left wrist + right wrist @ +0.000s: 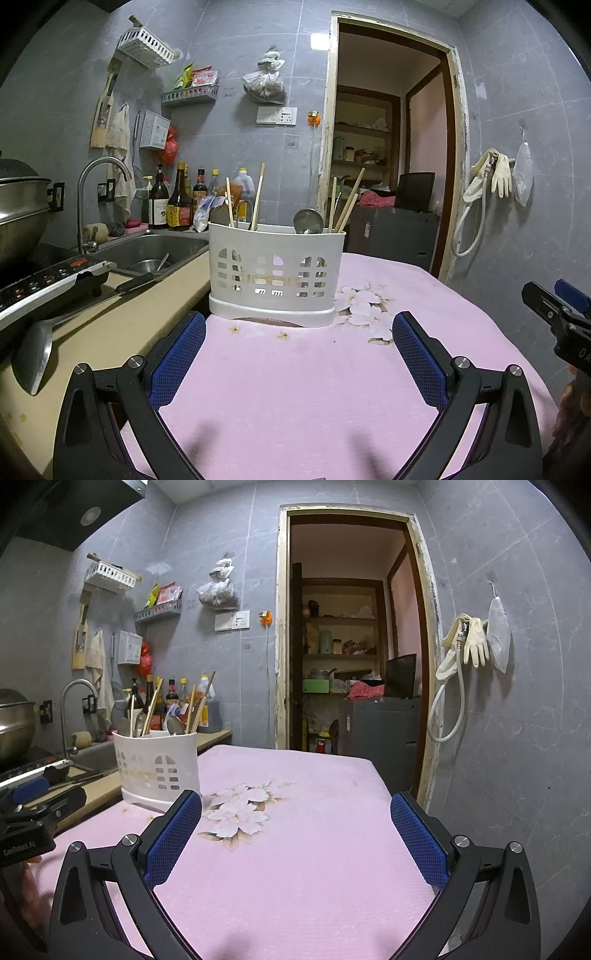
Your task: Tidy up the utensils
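Observation:
A white slotted utensil holder [275,273] stands on the pink tablecloth [303,387], straight ahead of my left gripper [297,332]. Wooden chopsticks [347,208] and metal spoons [308,221] stick up out of it. My left gripper is open with nothing between its blue pads. In the right wrist view the utensil holder [159,771] sits to the left, and my right gripper [295,812] is open and empty over the flower print [236,812]. The right gripper also shows at the far right edge [557,314] of the left wrist view.
A counter [110,332] on the left carries a sink [155,251], a tap [92,195], sauce bottles [177,203], an induction cooker [48,284] with a pot [18,206] and a metal spatula [33,354]. A doorway [351,646] lies behind the table.

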{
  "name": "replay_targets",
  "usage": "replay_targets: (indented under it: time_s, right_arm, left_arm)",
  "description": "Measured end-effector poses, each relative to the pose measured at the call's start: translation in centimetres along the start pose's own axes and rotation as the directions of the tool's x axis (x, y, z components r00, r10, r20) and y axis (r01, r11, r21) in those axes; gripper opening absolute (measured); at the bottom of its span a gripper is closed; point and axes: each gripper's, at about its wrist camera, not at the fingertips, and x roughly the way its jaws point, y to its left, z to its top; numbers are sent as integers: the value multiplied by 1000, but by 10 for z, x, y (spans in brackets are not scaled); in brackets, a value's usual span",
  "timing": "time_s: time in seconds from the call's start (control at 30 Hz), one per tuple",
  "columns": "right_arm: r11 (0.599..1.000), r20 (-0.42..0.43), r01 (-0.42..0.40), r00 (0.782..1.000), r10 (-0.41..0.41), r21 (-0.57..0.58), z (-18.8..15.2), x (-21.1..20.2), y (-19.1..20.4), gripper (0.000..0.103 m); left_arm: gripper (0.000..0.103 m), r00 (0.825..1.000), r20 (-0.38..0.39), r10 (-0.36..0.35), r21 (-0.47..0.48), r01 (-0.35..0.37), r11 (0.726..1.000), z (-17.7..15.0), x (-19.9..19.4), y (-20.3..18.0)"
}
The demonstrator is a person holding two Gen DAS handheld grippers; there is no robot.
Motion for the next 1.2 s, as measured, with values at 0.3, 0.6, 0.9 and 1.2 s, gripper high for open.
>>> replay_targets:
  time_s: [0.3,0.6,0.9,1.2]
  right_arm:
    - [1000,0,-2,1000,2,3,0,0,0,103]
    - [1000,0,-2,1000,2,2,1,-1,0,103]
    - [1000,-2,4,1000,-4,-6,2,-2,0,103]
    - [1000,-3,1,1000,-1,-13,2,-2,1,103]
  left_arm:
    - [99,1000,2,4,3,-4,1000,0,-1,1]
    - [99,1000,2,4,6,-4,1000,0,-1,1]
    - [99,1000,-4,7,5,-7,1000,1,-1,2]
    - [99,1000,1,9,11,-9,1000,2,0,3]
